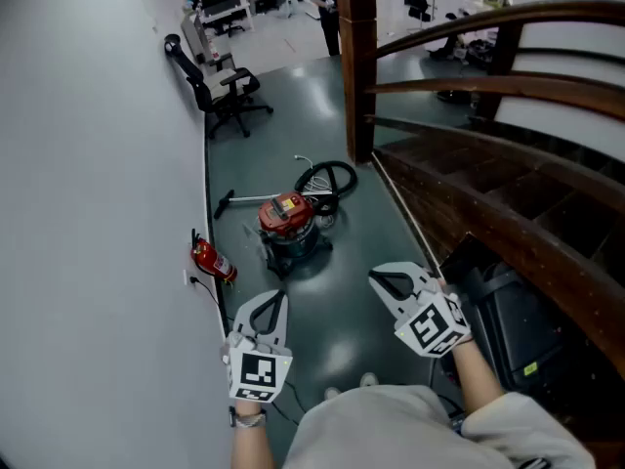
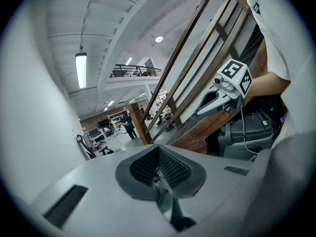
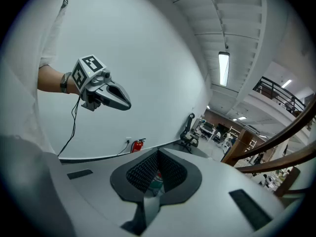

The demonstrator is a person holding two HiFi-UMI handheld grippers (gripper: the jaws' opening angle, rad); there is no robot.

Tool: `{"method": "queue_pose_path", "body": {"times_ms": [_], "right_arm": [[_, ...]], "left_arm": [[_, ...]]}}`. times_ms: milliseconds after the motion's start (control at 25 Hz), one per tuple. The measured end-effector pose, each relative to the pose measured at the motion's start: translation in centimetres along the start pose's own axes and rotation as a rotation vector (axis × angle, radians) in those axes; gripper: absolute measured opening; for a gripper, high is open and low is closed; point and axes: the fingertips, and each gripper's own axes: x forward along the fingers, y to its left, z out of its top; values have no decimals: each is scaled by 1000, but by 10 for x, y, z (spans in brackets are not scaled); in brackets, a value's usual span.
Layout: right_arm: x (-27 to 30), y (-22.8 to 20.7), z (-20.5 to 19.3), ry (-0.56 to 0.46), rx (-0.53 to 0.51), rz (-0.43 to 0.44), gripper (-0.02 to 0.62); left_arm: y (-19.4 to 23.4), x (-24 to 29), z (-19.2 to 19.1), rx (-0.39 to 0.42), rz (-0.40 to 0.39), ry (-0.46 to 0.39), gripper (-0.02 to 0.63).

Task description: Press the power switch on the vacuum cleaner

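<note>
Centrally, on the dark floor (image 1: 293, 115): one vacuum cleaner (image 1: 290, 225), red lid over a dark drum, upright, between the pale wall (image 1: 88, 164) and the wooden staircase (image 1: 488, 193). Its black hose (image 1: 328, 178) is coiled in a loop just behind it, and a wand (image 1: 242, 199) lies flat beside it, toward the wall. Its power switch is too small to make out. Left gripper (image 1: 277, 297): held low and near the wall, jaws closed tip to tip, nothing between them, well short of the vacuum cleaner. Right gripper (image 1: 377, 277): level with the left and nearer the staircase, jaws likewise closed tip to tip and empty, also apart from the vacuum cleaner. Red fire extinguisher (image 1: 211, 261): on the floor against the wall, left of the vacuum cleaner. Black office chair (image 1: 227, 88): farther along the wall. Dark case (image 1: 513, 325): tucked under the staircase, beside the right gripper.
</note>
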Motion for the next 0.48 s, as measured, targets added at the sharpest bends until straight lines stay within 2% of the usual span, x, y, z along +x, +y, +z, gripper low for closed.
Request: {"method": "queue_pose_path", "body": {"times_ms": [240, 480], "right_arm": [[-2, 3, -6, -16, 83, -17, 28], [-2, 5, -7, -34, 127, 12, 29]], "left_arm": [[-2, -1, -10, -27, -8, 26, -2], [-7, 4, -9, -67, -18, 19, -2]]}}
